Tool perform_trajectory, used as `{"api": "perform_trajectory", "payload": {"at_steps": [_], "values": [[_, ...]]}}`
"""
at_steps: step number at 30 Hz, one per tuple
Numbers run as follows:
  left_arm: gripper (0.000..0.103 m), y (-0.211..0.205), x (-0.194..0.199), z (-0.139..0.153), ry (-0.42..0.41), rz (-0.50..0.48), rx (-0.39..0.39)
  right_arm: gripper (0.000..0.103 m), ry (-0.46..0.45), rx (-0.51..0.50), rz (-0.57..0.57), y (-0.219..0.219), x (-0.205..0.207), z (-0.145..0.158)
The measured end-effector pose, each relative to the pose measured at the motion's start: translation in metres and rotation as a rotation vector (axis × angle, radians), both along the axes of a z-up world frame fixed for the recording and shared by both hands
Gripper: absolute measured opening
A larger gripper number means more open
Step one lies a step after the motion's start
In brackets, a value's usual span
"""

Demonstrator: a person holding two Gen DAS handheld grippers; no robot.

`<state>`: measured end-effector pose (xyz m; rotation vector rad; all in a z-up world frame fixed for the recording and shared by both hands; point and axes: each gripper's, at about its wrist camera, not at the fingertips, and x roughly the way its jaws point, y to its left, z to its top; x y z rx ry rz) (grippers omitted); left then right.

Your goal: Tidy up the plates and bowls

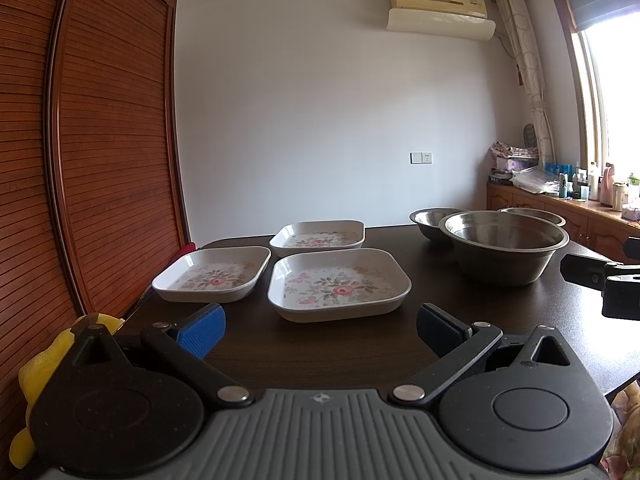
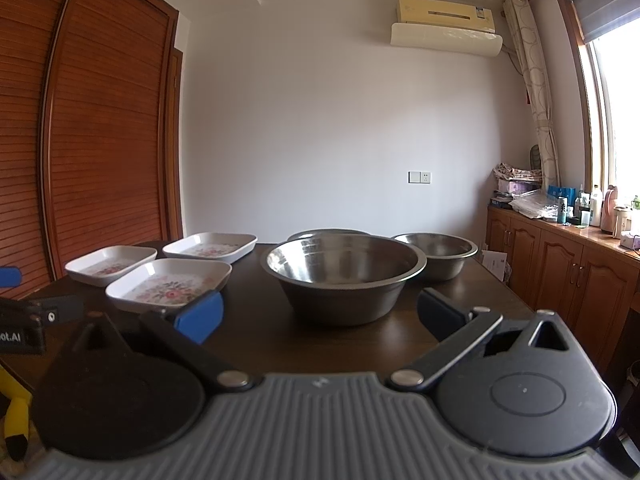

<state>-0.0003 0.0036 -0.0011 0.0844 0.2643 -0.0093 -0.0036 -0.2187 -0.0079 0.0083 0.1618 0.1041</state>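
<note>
Both my tongs, left (image 1: 320, 330) and right (image 2: 320, 316), are wide open, empty. Nearest plate (image 1: 339, 283) sits at 12 o'clock from the left; big bowl (image 2: 343, 276) at 12 from the right. Plates probably light and slick; pinch a rim.

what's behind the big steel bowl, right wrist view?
Behind the big steel bowl: two smaller steel bowls, one back right, one directly behind, only its rim showing. Its inside is hidden.
</note>
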Motion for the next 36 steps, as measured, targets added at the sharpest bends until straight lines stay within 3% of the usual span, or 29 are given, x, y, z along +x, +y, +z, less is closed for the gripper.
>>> {"api": "perform_trajectory", "payload": {"at_steps": [19,26,36], "values": [[0.103,0.037,0.005,-0.008,0.043,0.032,-0.004,0.103,0.014,0.02,0.122,0.024,0.008,-0.002],[0.103,0.051,0.006,-0.01,0.059,0.028,-0.009,0.103,0.028,-0.024,0.173,0.046,0.013,-0.005],[0.103,0.084,0.016,0.007,0.038,0.058,-0.039,0.103,0.053,-0.052,0.263,0.07,0.028,0.0]]}}
